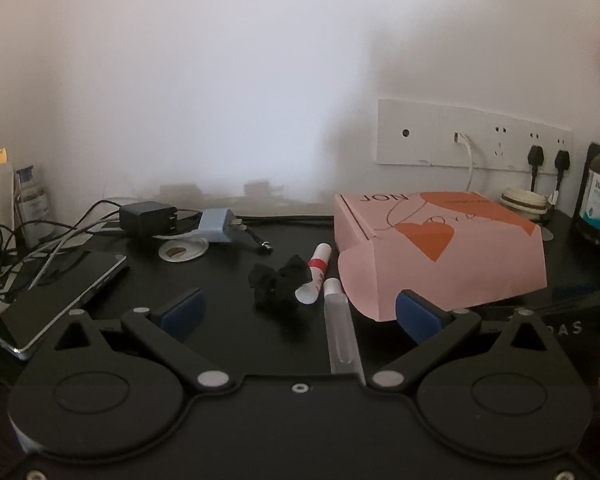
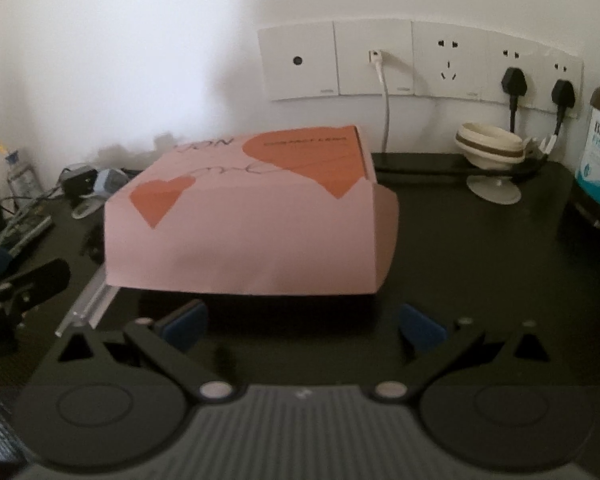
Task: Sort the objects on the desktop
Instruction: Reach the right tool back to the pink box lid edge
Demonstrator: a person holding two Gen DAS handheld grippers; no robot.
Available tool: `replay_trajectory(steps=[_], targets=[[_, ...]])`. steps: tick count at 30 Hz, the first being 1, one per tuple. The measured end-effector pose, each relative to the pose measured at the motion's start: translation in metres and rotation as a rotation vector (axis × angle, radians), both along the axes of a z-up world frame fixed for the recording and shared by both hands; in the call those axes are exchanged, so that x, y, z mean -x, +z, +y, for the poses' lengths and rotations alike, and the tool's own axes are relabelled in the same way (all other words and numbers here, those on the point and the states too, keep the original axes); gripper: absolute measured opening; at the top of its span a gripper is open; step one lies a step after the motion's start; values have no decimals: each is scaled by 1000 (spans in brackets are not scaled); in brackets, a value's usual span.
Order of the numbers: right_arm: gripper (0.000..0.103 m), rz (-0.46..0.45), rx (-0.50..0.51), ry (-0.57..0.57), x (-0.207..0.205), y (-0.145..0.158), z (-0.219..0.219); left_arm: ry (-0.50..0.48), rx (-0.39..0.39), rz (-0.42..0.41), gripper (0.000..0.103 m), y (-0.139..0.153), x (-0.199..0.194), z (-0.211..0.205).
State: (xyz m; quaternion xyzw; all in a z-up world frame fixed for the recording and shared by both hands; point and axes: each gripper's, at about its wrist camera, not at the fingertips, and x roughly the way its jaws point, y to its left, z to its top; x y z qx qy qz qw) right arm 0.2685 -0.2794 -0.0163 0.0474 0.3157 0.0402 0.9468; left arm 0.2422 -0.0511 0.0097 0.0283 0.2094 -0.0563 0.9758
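Facing pink box [image 2: 240, 224], both grippers [image 1: 300, 312] [image 2: 302, 326] agape, empty.

A: Clearance around the pink box [image 2: 240, 224]?

B: Bare desk [image 2: 480, 272] to its right. Left of it my path is obstructed: clear tube [image 1: 340, 320], red-banded tube [image 1: 316, 274], black cloth [image 1: 280, 280].

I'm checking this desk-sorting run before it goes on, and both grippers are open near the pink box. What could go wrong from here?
1. The clear tube lies between the left gripper fingers, right beside the pink box; closing could catch the box flap.
2. The red-banded tube touches the black hair tie, so lifting one may drag the other.
3. The right gripper faces the box's loose front flap, which may buckle if pinched.
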Motion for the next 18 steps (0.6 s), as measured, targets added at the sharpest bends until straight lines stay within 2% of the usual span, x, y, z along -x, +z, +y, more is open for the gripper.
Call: replay_trajectory(steps=[7, 15, 18], targets=[[102, -26, 164, -9, -5, 1, 19, -12, -1, 0, 103, -2, 1, -3], [102, -99, 87, -64, 3, 9, 2, 30, 18, 1, 103, -1, -2, 5], [102, -193, 28, -71, 11, 19, -4, 43, 18, -14, 103, 1, -1, 6]])
